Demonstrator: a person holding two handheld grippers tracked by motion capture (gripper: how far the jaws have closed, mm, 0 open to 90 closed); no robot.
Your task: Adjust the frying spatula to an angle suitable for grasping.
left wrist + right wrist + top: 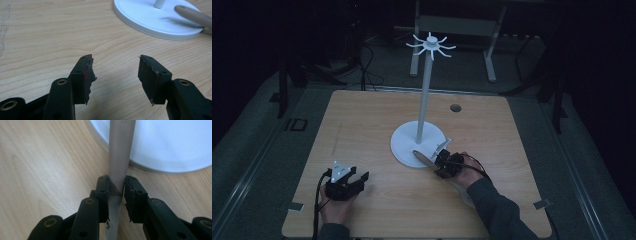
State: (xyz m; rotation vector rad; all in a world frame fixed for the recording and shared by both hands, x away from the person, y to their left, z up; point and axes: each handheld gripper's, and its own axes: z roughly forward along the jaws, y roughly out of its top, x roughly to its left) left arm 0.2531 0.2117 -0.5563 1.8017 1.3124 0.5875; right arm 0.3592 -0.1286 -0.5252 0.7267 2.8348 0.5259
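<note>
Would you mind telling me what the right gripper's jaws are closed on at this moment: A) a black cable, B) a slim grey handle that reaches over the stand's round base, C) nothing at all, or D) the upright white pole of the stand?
B: in the right gripper view, the right gripper has its jaws pressed on both sides of the slim grey handle, which runs forward over the round white base of the stand.

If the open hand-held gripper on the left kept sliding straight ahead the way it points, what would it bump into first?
Probably the white round base of the stand. The left hand-held gripper has bare wooden table ahead, then the base up and slightly right; depth is hard to judge.
</note>
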